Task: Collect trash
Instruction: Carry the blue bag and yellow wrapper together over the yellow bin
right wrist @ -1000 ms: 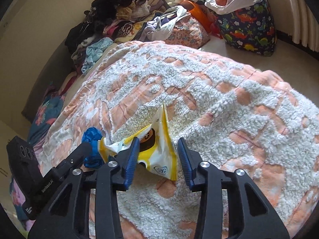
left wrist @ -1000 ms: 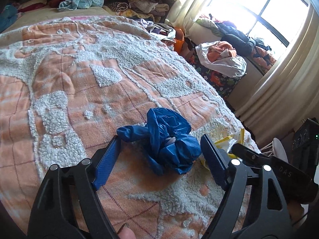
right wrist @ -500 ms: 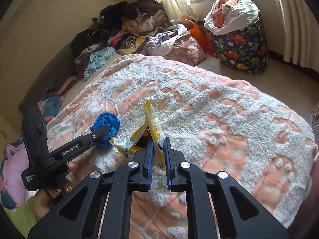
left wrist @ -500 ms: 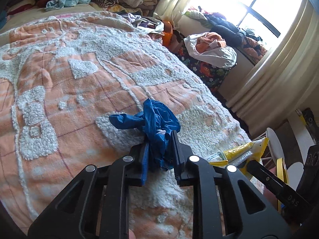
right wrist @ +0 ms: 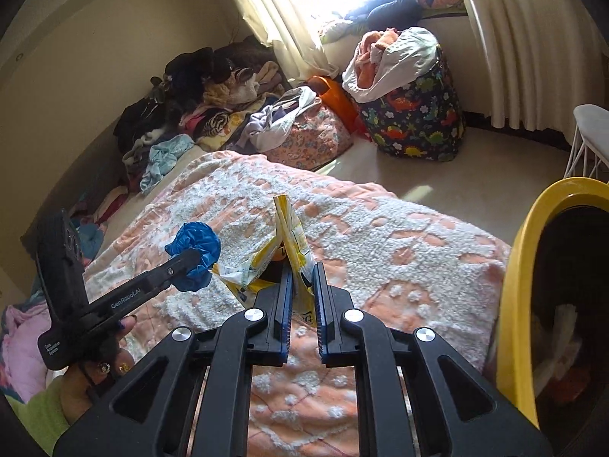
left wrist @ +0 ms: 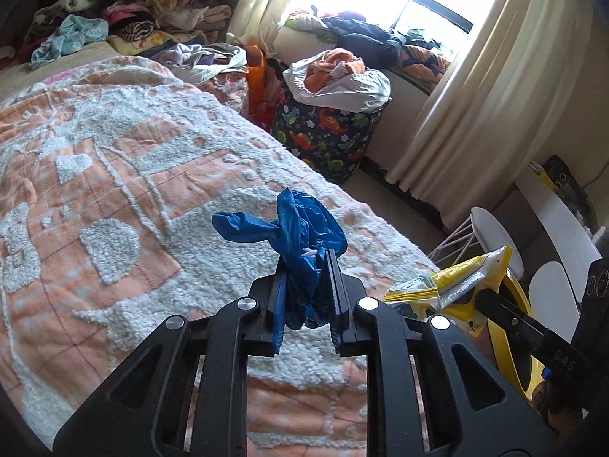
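My left gripper (left wrist: pixel 306 266) is shut on a crumpled blue plastic bag (left wrist: pixel 300 228) and holds it lifted above the orange and white bedspread (left wrist: pixel 114 198). The bag also shows in the right wrist view (right wrist: pixel 194 259). My right gripper (right wrist: pixel 302 278) is shut on a yellow and white snack wrapper (right wrist: pixel 291 236), also lifted off the bed. The wrapper shows in the left wrist view (left wrist: pixel 460 282) at the right. A yellow-rimmed bin (right wrist: pixel 521 266) stands just right of the right gripper.
A dinosaur-print laundry bag (right wrist: pixel 415 114) full of clothes stands by the window curtains (right wrist: pixel 525 38). Piles of clothes (right wrist: pixel 213 91) lie at the far end of the bed. White round stools (left wrist: pixel 491 240) stand beside the bed's right edge.
Both grippers closed, the left on the blue bag and the right on the wrapper, then lifted them off the bedspread. The yellow bin has come into the right wrist view.
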Tool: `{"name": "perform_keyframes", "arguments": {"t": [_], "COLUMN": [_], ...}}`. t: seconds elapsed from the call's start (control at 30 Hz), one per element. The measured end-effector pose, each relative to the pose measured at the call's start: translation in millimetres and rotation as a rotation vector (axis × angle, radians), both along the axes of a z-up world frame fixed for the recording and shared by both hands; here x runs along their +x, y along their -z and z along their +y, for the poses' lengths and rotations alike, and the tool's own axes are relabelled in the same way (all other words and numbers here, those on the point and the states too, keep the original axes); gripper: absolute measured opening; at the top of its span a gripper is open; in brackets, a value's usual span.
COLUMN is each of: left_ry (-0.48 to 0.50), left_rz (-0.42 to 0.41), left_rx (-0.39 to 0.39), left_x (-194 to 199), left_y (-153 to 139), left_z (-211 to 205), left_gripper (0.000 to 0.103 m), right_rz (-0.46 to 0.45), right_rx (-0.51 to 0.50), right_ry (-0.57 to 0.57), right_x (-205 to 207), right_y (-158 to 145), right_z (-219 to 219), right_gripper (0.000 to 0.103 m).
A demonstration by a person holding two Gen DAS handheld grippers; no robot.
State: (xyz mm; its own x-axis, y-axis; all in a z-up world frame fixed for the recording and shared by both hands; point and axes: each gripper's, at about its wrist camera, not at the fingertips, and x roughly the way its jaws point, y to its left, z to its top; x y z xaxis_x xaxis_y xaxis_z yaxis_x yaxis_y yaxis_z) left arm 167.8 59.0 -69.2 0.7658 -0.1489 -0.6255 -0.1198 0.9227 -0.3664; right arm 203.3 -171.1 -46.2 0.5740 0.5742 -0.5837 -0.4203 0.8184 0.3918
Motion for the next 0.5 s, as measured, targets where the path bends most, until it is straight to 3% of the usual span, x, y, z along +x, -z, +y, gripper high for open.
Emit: {"name": "perform_keyframes", "arguments": {"t": [0.5], "left_ry": [0.139], "left_rz": [-0.048], "left_rx": [0.064], "left_x": [-1.4], "left_y": [-24.1], "left_z": [-69.4], "left_gripper": [0.013], "right_rz": [-0.045], "right_rx": [0.043], "right_ry": [0.163], "right_x": [-16.8], "right_y": [-15.0], "right_z": [-80.4], "right_gripper": [0.010]}}
